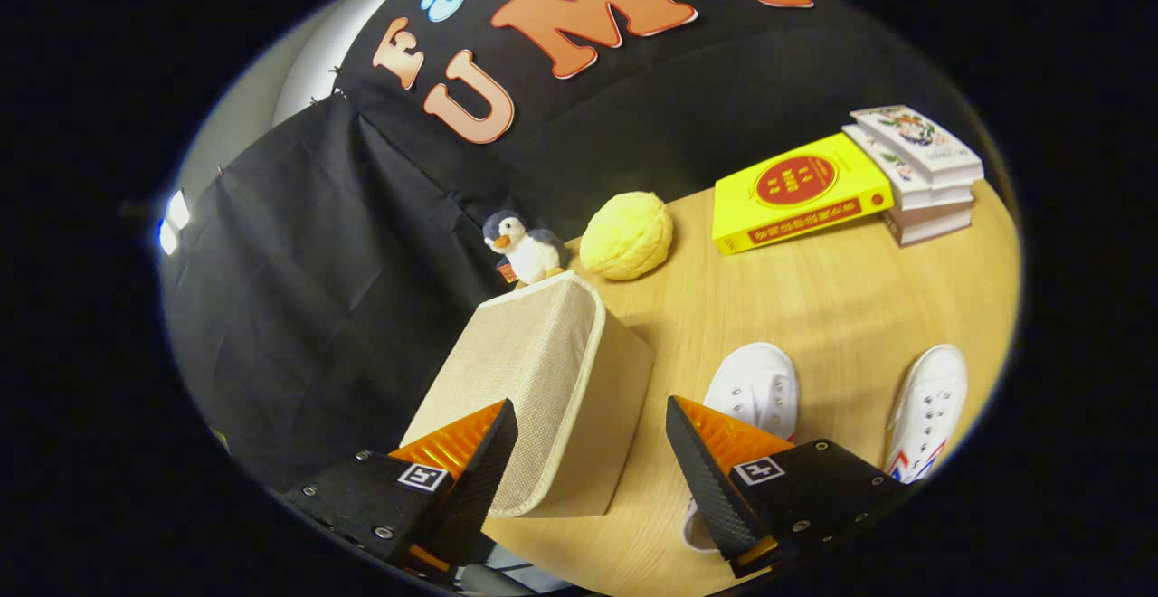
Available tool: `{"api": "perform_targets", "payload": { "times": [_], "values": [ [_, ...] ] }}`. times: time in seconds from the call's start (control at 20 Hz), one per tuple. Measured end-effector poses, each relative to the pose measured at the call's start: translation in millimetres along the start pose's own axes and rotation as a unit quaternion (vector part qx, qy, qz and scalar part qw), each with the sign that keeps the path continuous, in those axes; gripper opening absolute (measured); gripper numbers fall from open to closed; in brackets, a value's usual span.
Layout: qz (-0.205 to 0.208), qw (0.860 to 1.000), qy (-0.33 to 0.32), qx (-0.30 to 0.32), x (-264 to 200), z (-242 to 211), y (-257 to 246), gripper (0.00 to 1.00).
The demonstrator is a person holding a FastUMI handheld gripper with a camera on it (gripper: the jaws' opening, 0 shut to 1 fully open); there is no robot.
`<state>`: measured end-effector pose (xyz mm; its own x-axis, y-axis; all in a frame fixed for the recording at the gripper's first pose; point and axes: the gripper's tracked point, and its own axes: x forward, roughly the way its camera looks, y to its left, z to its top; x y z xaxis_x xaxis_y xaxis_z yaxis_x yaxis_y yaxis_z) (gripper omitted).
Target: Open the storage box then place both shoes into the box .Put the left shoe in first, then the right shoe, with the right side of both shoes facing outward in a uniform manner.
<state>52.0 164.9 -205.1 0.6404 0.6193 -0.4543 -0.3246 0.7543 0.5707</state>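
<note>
A beige fabric storage box (543, 389) with a pale trimmed lid stands on the wooden table (814, 298), its lid down. My gripper (593, 452) hangs open above the box's near right corner, one finger over the lid, the other over the table beside it. Nothing is held. Two white lace-up shoes lie right of the box with toes pointing away: one shoe (755, 384) is partly hidden behind my right finger, the other shoe (932, 407), with red and blue side stripes, lies further right.
Beyond the box sit a small plush penguin (523, 247) and a yellow round plush (626, 235). A yellow book (796, 192) leans on a stack of white books (923, 172) at the table's far right. Black cloth walls the back.
</note>
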Motion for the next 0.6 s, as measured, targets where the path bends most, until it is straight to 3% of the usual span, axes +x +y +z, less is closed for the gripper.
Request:
{"api": "perform_targets", "payload": {
  "times": [0.15,0.6],
  "values": [
    [0.045,0.997,0.034,0.051,18,-13,8,0.98],
    [0.132,0.981,0.089,0.109,38,-36,39,0.95]
  ]
}}
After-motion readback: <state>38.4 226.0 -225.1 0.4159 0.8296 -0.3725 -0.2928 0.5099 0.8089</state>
